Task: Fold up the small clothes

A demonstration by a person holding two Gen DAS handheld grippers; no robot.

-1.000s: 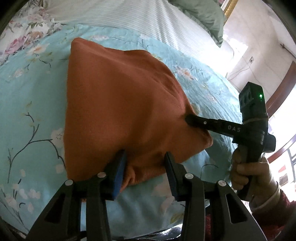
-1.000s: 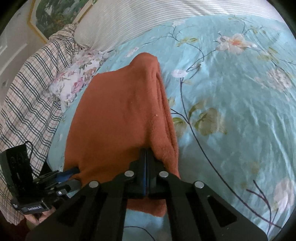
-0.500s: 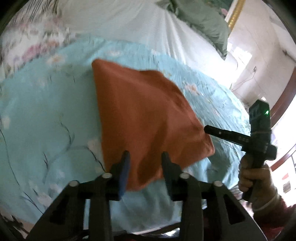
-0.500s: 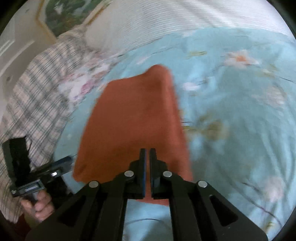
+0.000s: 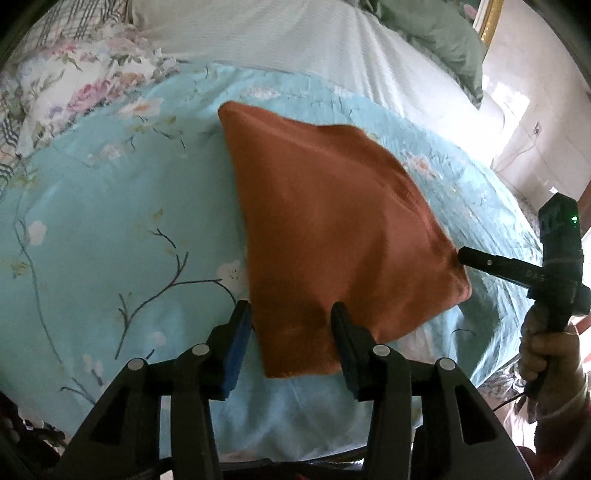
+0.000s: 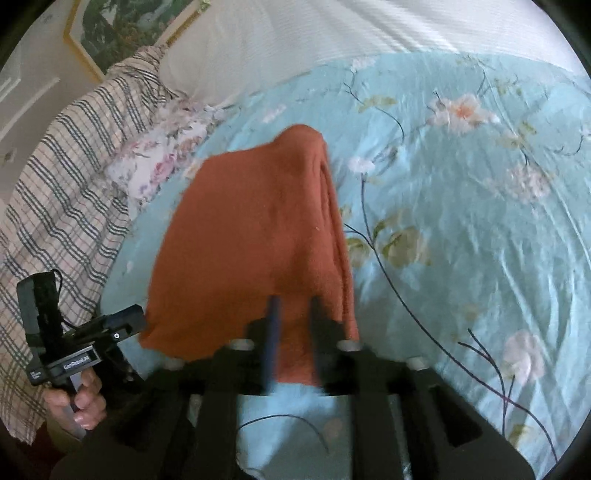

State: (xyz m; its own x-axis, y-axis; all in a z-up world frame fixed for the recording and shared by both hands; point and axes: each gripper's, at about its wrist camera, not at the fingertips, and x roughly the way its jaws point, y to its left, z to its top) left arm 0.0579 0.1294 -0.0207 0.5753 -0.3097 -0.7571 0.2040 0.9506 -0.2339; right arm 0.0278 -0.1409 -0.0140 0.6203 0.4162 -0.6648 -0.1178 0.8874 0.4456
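Note:
A folded rust-orange garment (image 5: 332,229) lies flat on the light blue floral bedspread (image 5: 110,229); it also shows in the right wrist view (image 6: 251,236). My left gripper (image 5: 291,321) is open, its jaws straddling the garment's near corner without closing on it. My right gripper (image 6: 293,314) is open, its blurred jaws a little apart over the garment's near edge. In the left wrist view the right gripper (image 5: 461,254) touches the garment's right corner. In the right wrist view the left gripper (image 6: 136,321) is at the garment's left corner.
A floral pillow (image 5: 74,85) and a plaid cloth (image 6: 55,192) lie at the left. A white striped sheet (image 5: 295,33) and a green pillow (image 5: 436,33) are at the head. The near bed edge (image 5: 295,443) is right below the grippers.
My right gripper let go of the garment and opened. Both grippers pulled back toward the near edge. The garment now lies flat on the bedspread.

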